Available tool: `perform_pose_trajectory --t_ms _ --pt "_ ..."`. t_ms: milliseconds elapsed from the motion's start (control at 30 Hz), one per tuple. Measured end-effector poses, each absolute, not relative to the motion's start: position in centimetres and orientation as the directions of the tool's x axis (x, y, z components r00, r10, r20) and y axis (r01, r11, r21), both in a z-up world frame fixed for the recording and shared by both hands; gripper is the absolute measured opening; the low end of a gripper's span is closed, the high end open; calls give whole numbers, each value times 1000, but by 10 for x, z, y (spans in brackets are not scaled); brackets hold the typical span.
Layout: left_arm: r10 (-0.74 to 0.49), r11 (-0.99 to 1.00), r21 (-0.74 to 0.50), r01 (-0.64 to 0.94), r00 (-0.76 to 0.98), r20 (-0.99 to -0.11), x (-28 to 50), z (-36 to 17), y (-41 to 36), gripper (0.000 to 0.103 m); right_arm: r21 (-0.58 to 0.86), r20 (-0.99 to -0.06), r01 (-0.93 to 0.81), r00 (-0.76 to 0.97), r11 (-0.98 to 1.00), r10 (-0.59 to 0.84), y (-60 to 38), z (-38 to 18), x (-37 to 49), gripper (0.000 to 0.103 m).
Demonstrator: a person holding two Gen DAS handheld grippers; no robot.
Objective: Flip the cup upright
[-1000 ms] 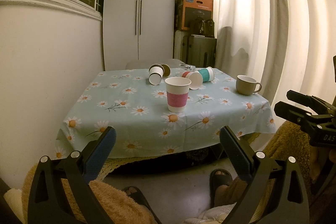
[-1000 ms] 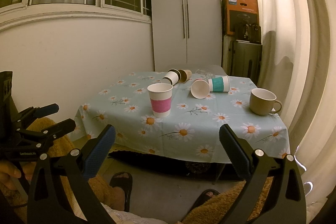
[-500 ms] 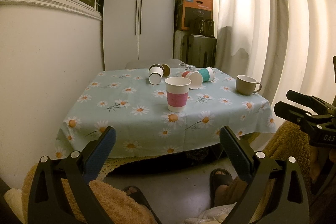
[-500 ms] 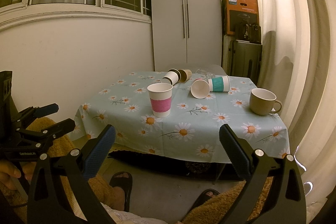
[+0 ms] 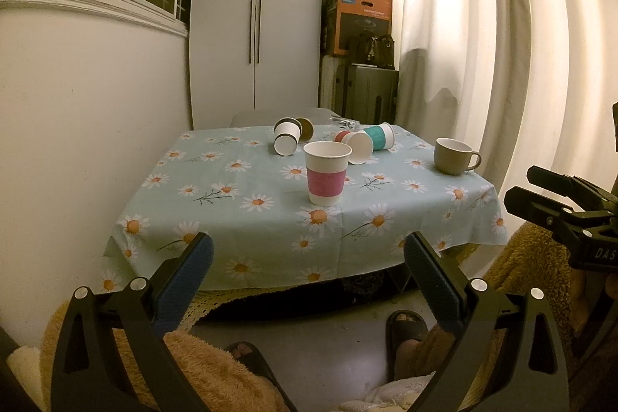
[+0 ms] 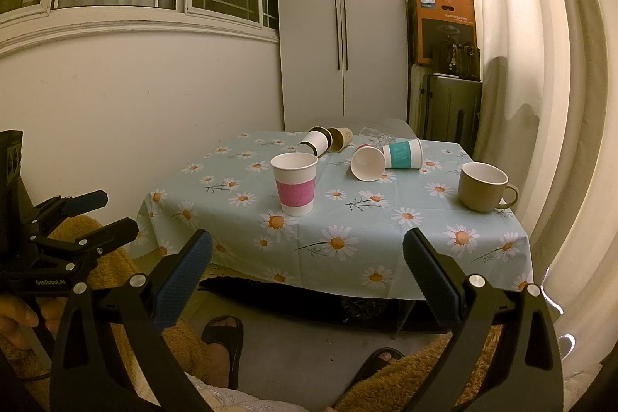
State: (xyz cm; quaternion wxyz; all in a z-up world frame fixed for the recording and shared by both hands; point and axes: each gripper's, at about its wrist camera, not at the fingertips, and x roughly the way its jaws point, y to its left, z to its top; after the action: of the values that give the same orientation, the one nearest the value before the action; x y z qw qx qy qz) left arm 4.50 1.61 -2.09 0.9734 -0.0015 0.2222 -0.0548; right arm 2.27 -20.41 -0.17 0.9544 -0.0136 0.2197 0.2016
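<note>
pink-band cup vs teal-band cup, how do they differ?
The pink-band cup stands upright, mouth up; the teal-band cup lies on its side. Pink-band sits nearer the table's front edge; teal-band lies farther back, beside another tipped cup. Both are white paper cups with a colored sleeve.

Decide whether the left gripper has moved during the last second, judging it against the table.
No. In the left wrist view the left gripper frames the tablecloth's front edge and the pink-banded cup exactly as before, so it hasn't shifted.
</note>
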Motion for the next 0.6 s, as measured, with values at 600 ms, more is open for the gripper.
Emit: perform_pose_trajectory --t_ms 600 --pt "-106 994 -27 105 894 -436 45 -21 17 96 62 -426 -391 821 918 379 -204 -2 23 98"
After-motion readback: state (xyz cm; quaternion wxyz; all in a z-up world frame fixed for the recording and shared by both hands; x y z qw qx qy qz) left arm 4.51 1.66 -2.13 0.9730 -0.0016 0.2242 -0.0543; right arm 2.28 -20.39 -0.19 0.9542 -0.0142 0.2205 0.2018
